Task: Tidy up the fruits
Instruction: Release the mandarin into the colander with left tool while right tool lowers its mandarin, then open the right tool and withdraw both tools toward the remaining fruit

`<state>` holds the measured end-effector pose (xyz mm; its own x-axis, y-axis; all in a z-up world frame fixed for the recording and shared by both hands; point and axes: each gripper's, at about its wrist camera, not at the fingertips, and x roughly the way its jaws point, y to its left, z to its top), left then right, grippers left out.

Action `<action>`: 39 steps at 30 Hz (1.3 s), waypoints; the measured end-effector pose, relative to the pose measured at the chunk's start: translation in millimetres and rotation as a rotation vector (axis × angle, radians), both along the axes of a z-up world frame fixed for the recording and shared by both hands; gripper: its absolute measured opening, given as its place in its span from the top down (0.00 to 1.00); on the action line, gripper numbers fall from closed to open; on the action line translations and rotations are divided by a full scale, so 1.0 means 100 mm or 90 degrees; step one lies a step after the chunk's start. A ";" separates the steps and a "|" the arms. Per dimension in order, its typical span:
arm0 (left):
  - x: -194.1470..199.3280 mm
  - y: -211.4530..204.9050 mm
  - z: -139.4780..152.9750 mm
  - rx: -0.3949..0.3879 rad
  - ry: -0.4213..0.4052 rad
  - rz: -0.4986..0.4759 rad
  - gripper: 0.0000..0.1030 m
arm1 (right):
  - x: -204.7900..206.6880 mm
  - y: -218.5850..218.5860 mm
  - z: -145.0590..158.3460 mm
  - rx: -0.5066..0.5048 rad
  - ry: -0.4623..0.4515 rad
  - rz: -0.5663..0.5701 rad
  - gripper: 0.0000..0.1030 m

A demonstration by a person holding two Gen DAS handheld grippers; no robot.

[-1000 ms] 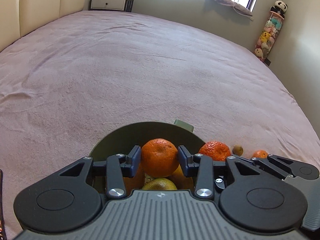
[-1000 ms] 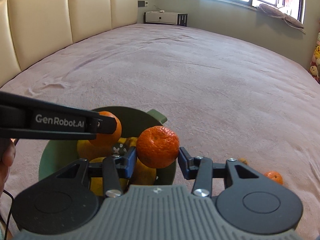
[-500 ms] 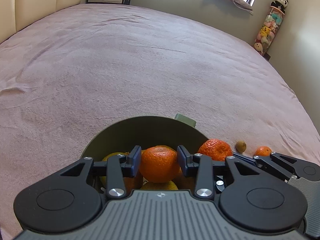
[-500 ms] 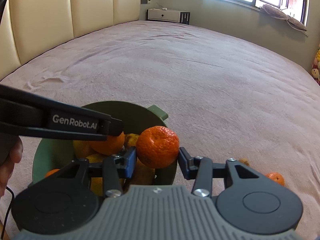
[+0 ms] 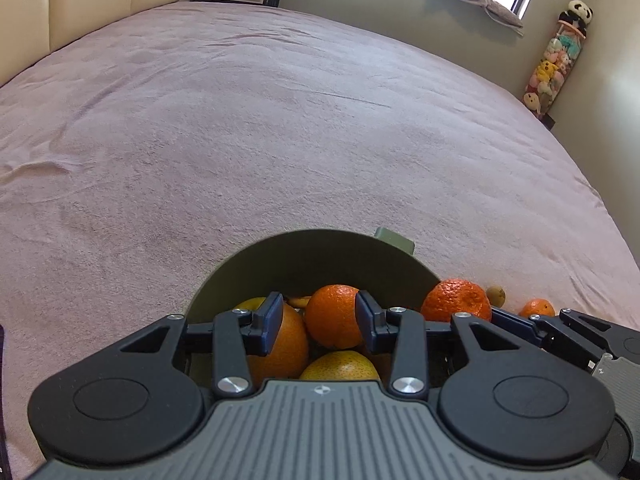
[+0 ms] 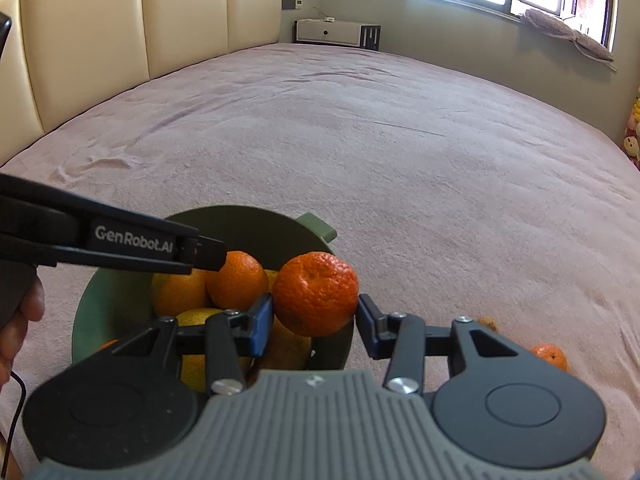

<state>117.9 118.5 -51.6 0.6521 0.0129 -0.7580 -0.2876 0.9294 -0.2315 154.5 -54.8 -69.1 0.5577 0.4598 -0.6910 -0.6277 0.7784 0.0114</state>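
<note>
A dark green bowl (image 5: 320, 256) on the pink bed holds several oranges and yellow-green fruits. My left gripper (image 5: 320, 318) is low over it. A tangerine (image 5: 334, 316) rests on the pile just past its tips, and a gap shows beside the left pad, so the jaws stand open. In the right wrist view the left gripper's finger (image 6: 140, 240) ends at that tangerine (image 6: 238, 280). My right gripper (image 6: 315, 314) is shut on a bumpy tangerine (image 6: 316, 292) above the bowl's (image 6: 256, 228) right rim. The held tangerine (image 5: 456, 300) also shows in the left wrist view.
A small tangerine (image 6: 550, 356) and a small brown fruit (image 6: 487, 323) lie on the bedcover right of the bowl. A person's hand (image 6: 20, 312) holds the left gripper. The cream headboard (image 6: 100, 40) runs along the left, with a white nightstand (image 6: 332, 32) at the far end.
The left gripper sank into the bowl with its tangerine and drew back a little. The tangerine now lies farther out on the pile and no longer fills the jaws. The right gripper held still.
</note>
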 end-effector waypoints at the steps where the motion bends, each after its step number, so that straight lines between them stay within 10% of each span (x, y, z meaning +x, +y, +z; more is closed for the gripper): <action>1: -0.02 0.02 0.01 -0.002 -0.003 0.003 0.56 | 0.00 -0.01 0.01 0.000 0.000 0.000 0.59; 39: -0.22 0.01 0.08 0.007 0.017 0.015 0.54 | -0.06 0.10 -0.10 -0.010 0.016 0.042 0.54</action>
